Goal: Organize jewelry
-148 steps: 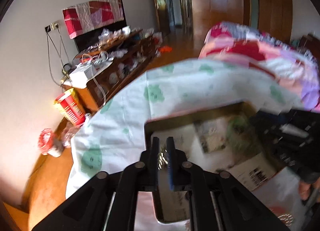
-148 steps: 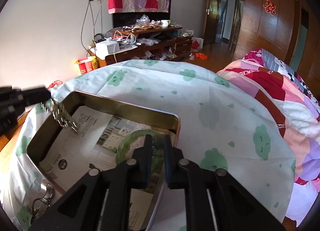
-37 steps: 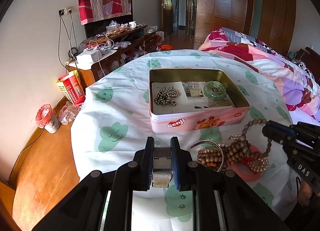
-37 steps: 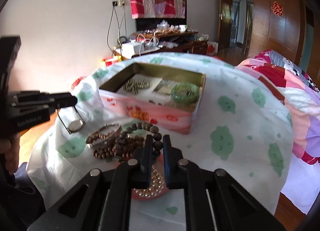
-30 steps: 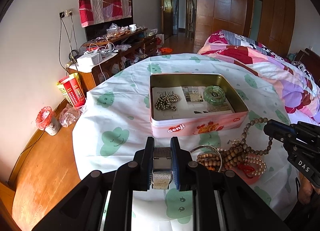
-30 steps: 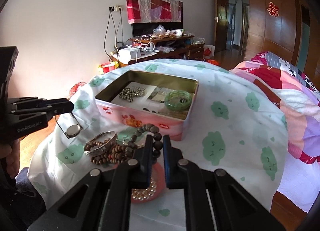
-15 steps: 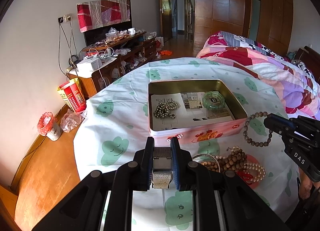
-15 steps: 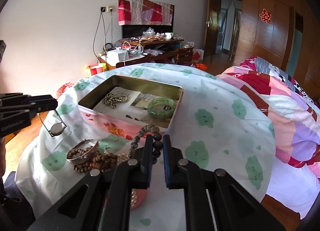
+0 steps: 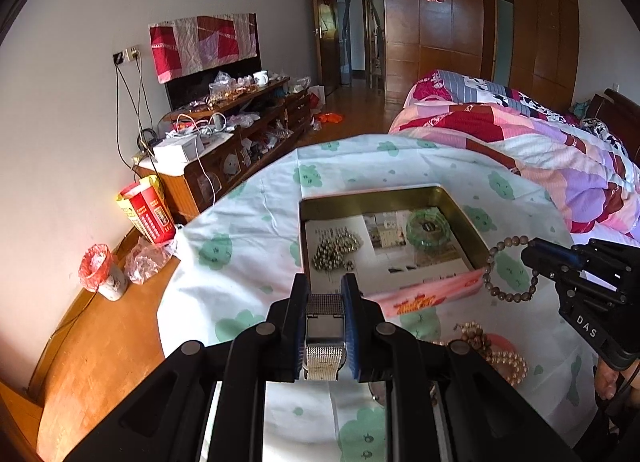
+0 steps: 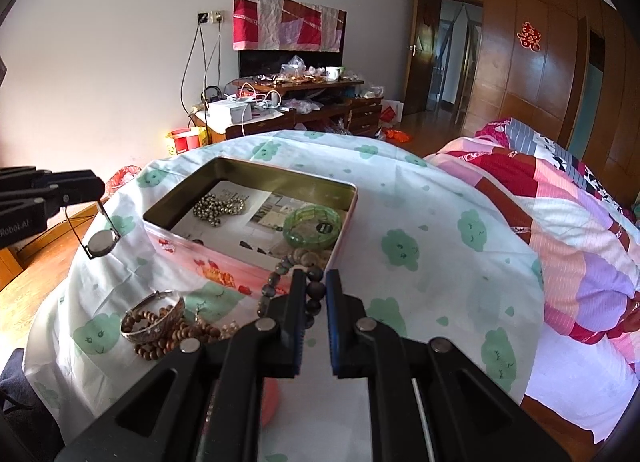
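Two pieces lie in tin (image 10: 248,268); left tool (image 9: 325,336) clamps watch (image 10: 102,242), right tool (image 10: 312,322) clamps bead bracelet (image 9: 508,266); pile (image 10: 160,326) remains on table

Black grippers (image 9: 325,326) (blue-padded fingers (image 10: 331,326)), silver screws, white lettering.

Right gripper (image 10: 312,294) is pinching a brown bead bracelet (image 10: 294,278) just by the near corner of the pink tin (image 10: 240,262), w/ the left gripper (image 10: 96,189) dangling a watch (image 10: 101,244) beside the tin's left side, above the cloud-print cloth (image 10: 420,221).
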